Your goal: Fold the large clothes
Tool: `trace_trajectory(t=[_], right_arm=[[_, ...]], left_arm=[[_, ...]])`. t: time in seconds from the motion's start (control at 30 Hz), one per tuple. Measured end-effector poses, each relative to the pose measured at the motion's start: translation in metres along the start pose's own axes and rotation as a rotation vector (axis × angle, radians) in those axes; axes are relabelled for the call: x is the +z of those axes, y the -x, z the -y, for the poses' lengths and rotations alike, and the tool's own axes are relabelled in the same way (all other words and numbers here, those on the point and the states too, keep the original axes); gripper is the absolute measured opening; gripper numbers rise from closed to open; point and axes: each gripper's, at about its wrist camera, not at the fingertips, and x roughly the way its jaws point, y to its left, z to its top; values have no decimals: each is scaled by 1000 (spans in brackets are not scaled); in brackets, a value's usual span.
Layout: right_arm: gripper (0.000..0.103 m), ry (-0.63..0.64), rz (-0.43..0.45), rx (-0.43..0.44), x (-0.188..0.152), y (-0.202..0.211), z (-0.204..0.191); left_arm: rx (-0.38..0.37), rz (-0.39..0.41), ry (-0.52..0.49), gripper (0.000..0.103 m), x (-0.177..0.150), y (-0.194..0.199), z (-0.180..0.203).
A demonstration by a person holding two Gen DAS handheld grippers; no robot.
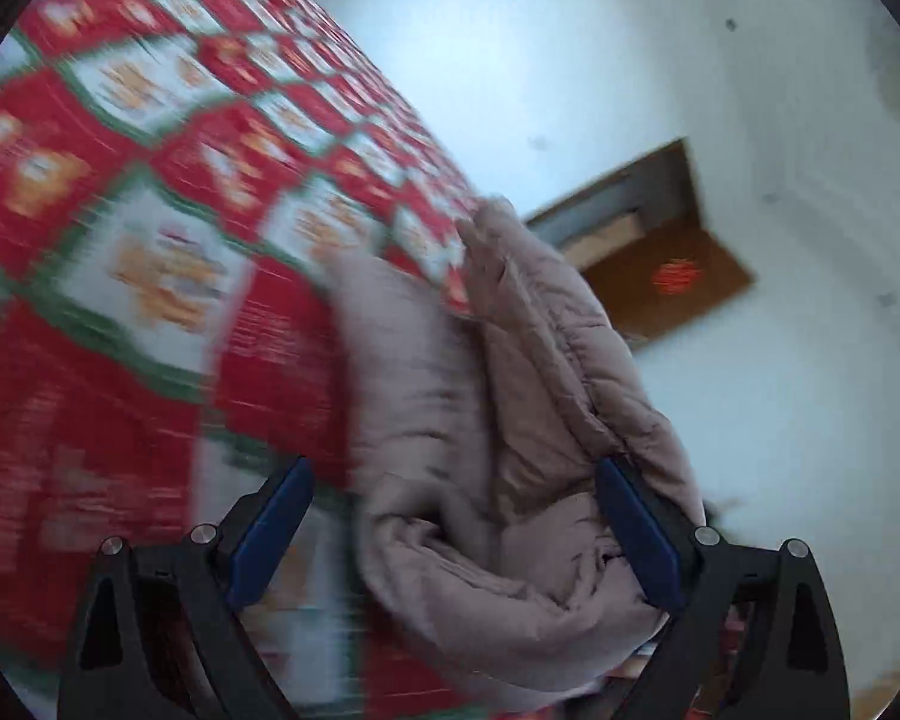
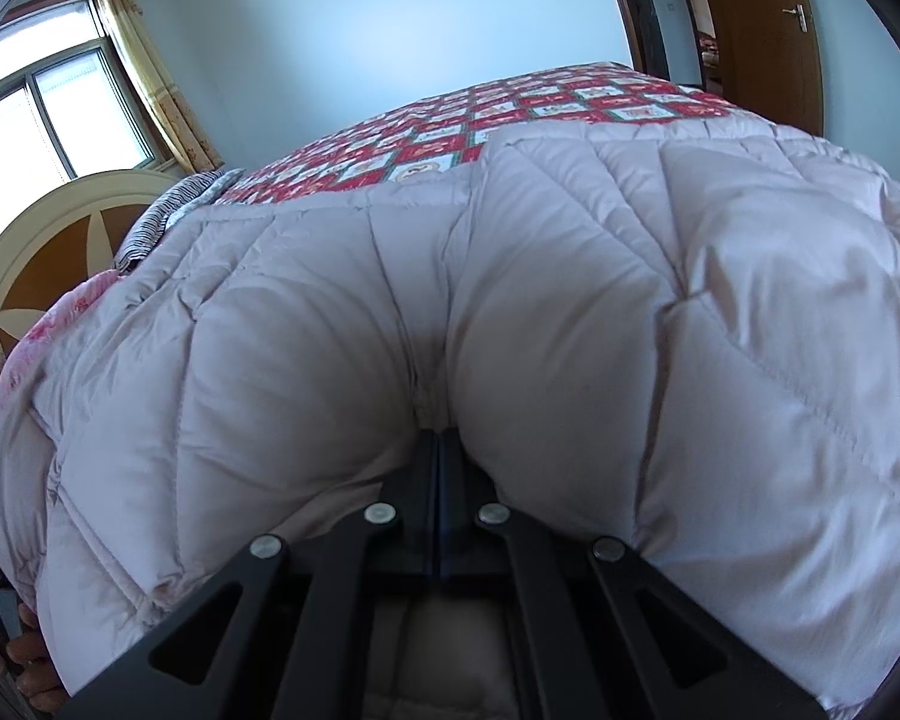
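The pale pink quilted down coat lies puffed up across the bed covered by a red, green and white patchwork quilt. The right tongs are pressed together, pinching a seam of its padded fabric. The left tongs stand spread, a bunched fold of the coat between the blue pads, not clamped. It looks light, soft, springy and slippery, so gripping stitched seams or hems seems wisest. No containers show.
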Motion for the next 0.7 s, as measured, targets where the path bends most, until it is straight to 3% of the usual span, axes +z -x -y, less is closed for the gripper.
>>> trace_trajectory(t=[0.2,0.47,0.7], right_arm=[[0,8,-30,21,0,0,1],[0,-11,-144,101,17,7,10],[11,-55,-14,147,36,101,57]], left_arm=[[-156,-60,31,95,5,-35,19],[-281,-129,-209,95,12,-65,122],[-323,-259,-417,95,-19,-108,212]])
